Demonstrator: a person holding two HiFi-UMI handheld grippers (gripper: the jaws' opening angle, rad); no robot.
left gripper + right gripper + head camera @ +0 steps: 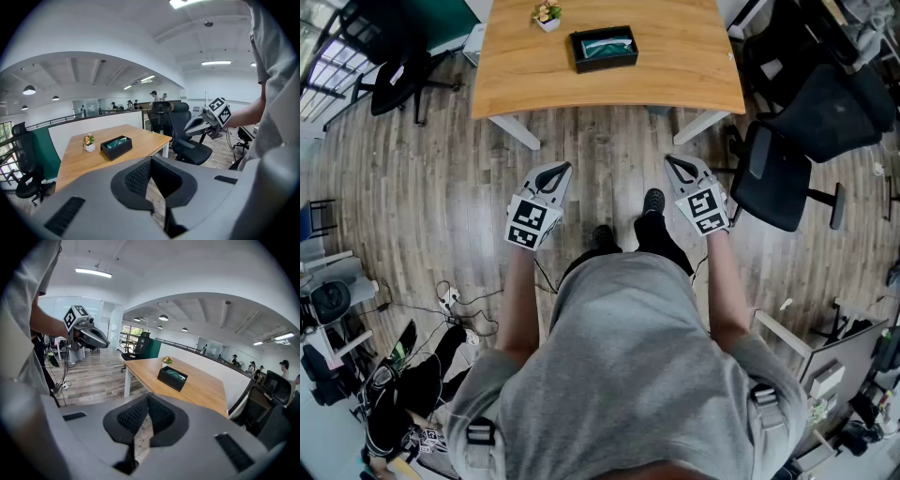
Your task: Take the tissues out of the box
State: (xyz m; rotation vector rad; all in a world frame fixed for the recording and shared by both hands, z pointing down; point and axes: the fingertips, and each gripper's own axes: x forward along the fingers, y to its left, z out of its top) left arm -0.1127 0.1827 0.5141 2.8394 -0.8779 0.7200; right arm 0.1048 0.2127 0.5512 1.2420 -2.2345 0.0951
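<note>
Left gripper (562, 171) and right gripper (673, 161) closed on nothing, well short of the wooden table (694, 66) bearing the tissue box (602, 66); danger of merely shoving the box if arriving unopened.

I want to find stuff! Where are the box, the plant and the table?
box (607, 64), head view, front wall
plant (547, 13), head view, flowers
table (684, 75), head view, bare wooden top

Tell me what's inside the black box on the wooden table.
The open-topped black box holds a teal and white bundle, likely the tissues. The box walls hide how deep the bundle goes and anything underneath it.
</note>
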